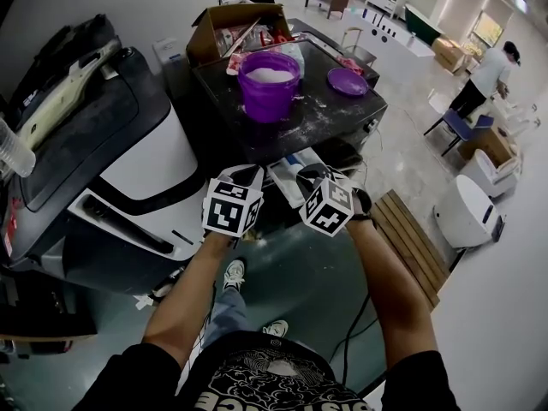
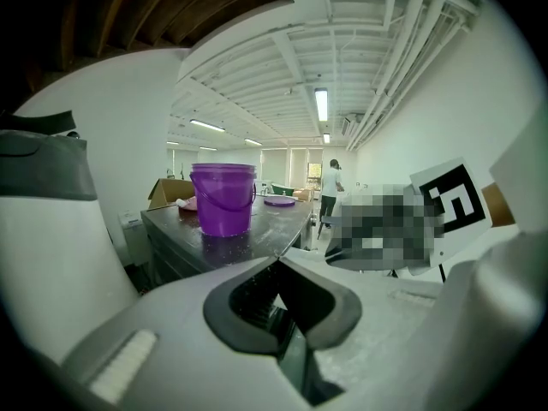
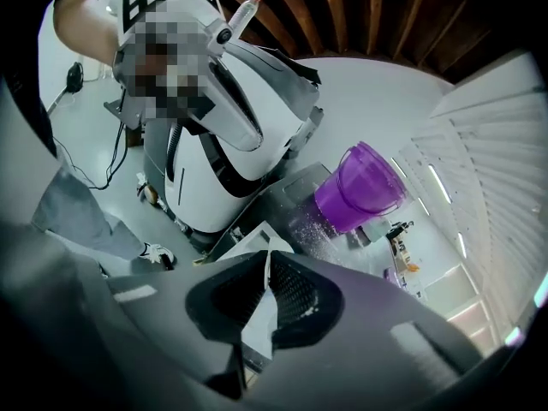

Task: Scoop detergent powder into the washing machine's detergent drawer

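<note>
A purple bucket [image 1: 270,84] holding white detergent powder stands on the dark, powder-dusted washing machine top [image 1: 334,118]. It also shows in the left gripper view as the bucket [image 2: 223,198] and in the right gripper view as the bucket [image 3: 360,187]. Its purple lid [image 1: 347,81] lies to the right. A white open drawer [image 1: 287,185] juts out below the machine's front edge. My left gripper [image 1: 249,176] and right gripper [image 1: 307,176] hover side by side just above the drawer. Both are shut and hold nothing. The left gripper [image 2: 275,262] faces the bucket. The right gripper [image 3: 266,255] looks over the drawer [image 3: 248,240].
A large white and black appliance [image 1: 128,161] stands close on the left. An open cardboard box [image 1: 227,28] sits behind the bucket. A wooden pallet [image 1: 411,238] lies on the floor at right. A person [image 1: 484,75] stands far off by a blue chair.
</note>
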Demonstrator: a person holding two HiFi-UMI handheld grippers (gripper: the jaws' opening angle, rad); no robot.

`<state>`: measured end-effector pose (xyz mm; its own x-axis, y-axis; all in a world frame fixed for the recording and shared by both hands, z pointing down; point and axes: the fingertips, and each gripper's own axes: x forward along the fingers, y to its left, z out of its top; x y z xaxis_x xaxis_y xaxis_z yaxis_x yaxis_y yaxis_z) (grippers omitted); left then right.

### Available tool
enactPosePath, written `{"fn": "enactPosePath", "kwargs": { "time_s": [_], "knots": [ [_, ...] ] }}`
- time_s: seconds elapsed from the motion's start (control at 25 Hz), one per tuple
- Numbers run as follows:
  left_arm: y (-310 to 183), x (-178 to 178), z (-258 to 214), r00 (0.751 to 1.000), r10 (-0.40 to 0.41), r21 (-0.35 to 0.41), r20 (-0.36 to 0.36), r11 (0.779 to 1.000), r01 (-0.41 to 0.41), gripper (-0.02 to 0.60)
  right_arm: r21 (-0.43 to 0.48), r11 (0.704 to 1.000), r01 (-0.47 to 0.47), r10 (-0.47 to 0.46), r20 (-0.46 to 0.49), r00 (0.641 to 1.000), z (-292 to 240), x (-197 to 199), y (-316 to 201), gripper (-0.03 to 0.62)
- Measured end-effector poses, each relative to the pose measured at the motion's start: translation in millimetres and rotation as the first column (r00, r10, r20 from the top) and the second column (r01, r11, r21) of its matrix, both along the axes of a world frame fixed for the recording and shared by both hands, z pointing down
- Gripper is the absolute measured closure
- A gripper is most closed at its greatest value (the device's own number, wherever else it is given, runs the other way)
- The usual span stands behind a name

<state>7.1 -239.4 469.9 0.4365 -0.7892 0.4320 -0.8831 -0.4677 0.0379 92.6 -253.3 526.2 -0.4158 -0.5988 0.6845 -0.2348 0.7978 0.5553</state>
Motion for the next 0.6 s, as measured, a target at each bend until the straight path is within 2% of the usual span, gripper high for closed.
{"fn": "enactPosePath", "kwargs": {
  "time_s": [0.2, 0.36, 0.48, 0.6],
  "knots": [
    [1, 3, -3, 1.0, -0.001, 0.005, -0.001, 1.0, 0.001, 0.58, 0.074, 0.995, 0.068, -0.064, -0.049, 0.997, -5, -1, 1, 0.559],
    [4, 4, -5, 1.0, -0.003, 0.004, -0.001, 1.0, 0.003, 0.58, 0.151, 0.979, 0.134, -0.117, -0.118, 0.986, -8, -1, 3, 0.56],
    [6, 5, -6, 1.0, -0.011, -0.001, -0.006, 1.0, 0.011, 0.58, 0.204, 0.964, 0.172, -0.146, -0.135, 0.98, -12, -1, 4, 0.56],
    [7, 7, -9, 1.0, -0.02, 0.0, -0.008, 1.0, 0.02, 0.58, 0.216, 0.958, 0.186, -0.159, -0.139, 0.977, -14, 0, 4, 0.56]
  ]
}}
